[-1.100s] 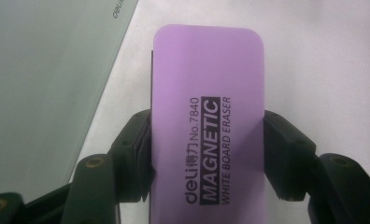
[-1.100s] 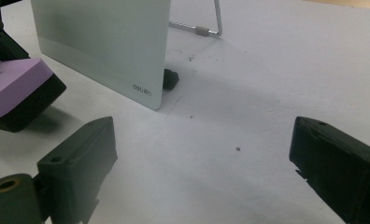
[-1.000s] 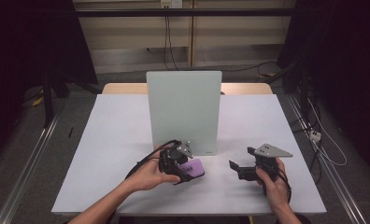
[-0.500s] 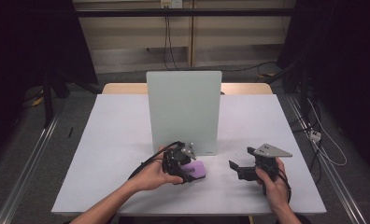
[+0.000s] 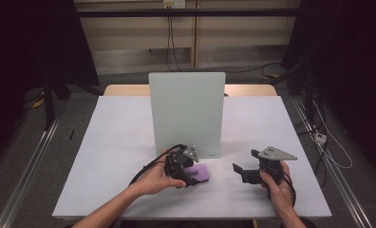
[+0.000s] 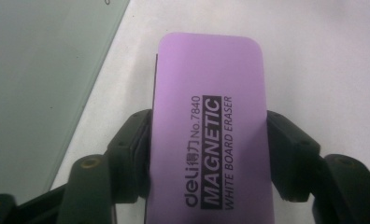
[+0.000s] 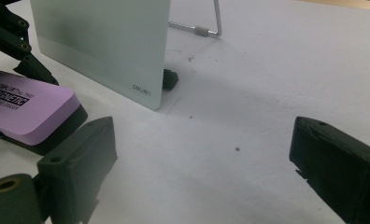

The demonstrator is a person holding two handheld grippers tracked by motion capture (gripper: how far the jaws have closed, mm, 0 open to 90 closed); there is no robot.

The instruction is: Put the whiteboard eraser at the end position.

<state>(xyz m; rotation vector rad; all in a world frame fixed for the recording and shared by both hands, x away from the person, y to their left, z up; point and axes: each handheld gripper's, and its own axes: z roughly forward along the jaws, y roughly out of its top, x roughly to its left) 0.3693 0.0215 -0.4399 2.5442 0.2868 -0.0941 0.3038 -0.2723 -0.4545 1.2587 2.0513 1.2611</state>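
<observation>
Looks like a lab/recording setup: bare white table [image 5: 129, 142] w/ upright glass board [image 5: 186, 111] at centre, black curtains [image 5: 29, 42] at 10 & 2 o'clock, cables [image 5: 172, 38] at 12, metal floor rails [image 5: 29, 166] at 8.

Table [image 5: 129, 142] w/ a board [image 5: 186, 114] standing up near the middle, on a wire stand [image 7: 206, 23] behind it. Eraser [image 5: 199, 173] lies flat on the table, just in front of the board, at abt 6 o'clock from it. Left gripper [image 5: 192, 174] sits at the eraser's 9 o'clock side, w/ the eraser between its jaws. Right gripper [image 5: 237, 169] is at 3 o'clock from the eraser, well apart, at abt 5 o'clock from the board. Both hands come in from 6 o'clock. Floor lies all round the table.
</observation>
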